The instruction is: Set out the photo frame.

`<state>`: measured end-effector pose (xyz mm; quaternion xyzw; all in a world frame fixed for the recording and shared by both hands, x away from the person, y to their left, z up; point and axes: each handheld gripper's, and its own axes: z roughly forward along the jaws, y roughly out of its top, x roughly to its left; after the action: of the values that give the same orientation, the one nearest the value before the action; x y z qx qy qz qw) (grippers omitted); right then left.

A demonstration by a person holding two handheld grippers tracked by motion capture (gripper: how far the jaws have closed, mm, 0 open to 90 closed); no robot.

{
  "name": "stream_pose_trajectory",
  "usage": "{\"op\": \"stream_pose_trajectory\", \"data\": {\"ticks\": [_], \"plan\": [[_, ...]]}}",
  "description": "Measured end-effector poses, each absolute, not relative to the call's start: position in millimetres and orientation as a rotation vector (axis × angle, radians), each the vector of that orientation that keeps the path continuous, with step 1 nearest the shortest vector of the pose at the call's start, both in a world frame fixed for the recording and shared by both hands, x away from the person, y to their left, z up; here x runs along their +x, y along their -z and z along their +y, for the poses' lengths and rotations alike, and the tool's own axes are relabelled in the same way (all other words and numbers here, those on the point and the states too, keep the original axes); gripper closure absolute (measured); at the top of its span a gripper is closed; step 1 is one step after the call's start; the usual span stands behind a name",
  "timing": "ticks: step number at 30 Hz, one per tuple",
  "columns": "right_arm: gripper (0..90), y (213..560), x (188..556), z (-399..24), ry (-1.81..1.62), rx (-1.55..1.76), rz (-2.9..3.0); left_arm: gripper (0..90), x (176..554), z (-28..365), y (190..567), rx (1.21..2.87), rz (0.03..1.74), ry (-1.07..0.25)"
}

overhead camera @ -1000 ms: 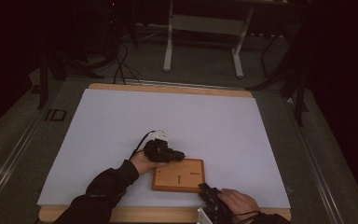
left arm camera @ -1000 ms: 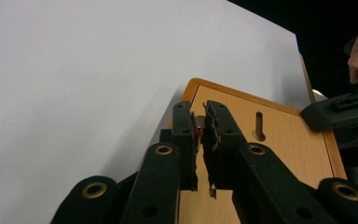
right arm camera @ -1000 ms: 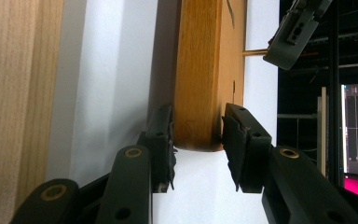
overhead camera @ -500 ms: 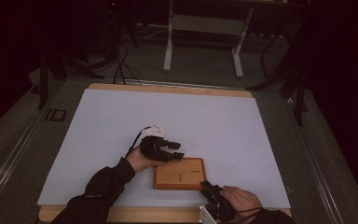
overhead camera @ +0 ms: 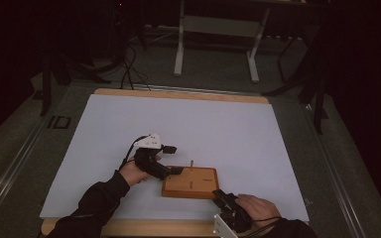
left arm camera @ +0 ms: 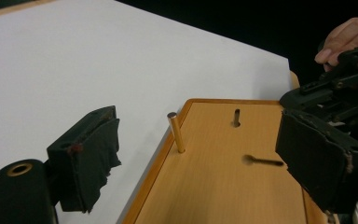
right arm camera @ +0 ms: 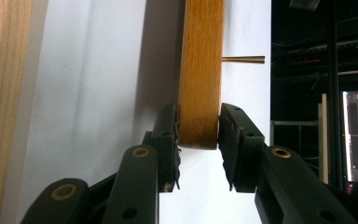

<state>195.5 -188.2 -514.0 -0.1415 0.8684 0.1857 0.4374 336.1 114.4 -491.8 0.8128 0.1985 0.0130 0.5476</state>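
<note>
A flat wooden board (overhead camera: 198,186) lies near the front of the white sheet. A thin brass pin (left arm camera: 176,133) stands upright in it near one edge, also seen as the pin (overhead camera: 192,162) in the high view. My left gripper (overhead camera: 172,159) hovers at the board's left end; its jaws have just been opening and stand wide, with the pin ahead between them, untouched. In its own view, the left gripper (left arm camera: 200,140) looks over the board (left arm camera: 223,186). My right gripper (right arm camera: 199,133) is shut on the board's near edge (right arm camera: 200,70), at the front right corner (overhead camera: 220,194).
The board has a small round hole (left arm camera: 236,117) and a dark slot (left arm camera: 261,161) beyond the pin. The white sheet (overhead camera: 178,124) covers a wooden table with its front edge (overhead camera: 129,228) close to the hands. Stand legs (overhead camera: 179,44) rise on the floor behind.
The left gripper's jaws have opened and the hand has drawn up and left, off the board. The pin now stands free in the board. The right gripper has kept its place.
</note>
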Motion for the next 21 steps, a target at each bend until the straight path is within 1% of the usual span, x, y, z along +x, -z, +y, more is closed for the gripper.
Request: {"op": "stream_pose_trajectory", "data": {"ticks": [2, 6, 11, 12, 21], "plan": [[68.6, 511, 197, -189, -0.47, -0.348, 2.174, 9.6, 329, 124, 488, 1.919, 0.469, -0.071], [68.5, 507, 200, -189, -0.484, -0.337, 2.198, 9.5, 322, 134, 486, 1.93, 0.468, -0.119], [68.5, 494, 211, -192, -0.533, -0.319, 2.274, 7.3, 311, 150, 489, 1.91, 0.515, -0.164], [68.5, 492, 214, -192, -0.545, -0.317, 2.283, 7.3, 306, 156, 491, 1.904, 0.526, -0.195], [68.5, 475, 233, -196, -0.612, -0.309, 2.372, 7.3, 285, 171, 497, 1.895, 0.566, -0.222]]}}
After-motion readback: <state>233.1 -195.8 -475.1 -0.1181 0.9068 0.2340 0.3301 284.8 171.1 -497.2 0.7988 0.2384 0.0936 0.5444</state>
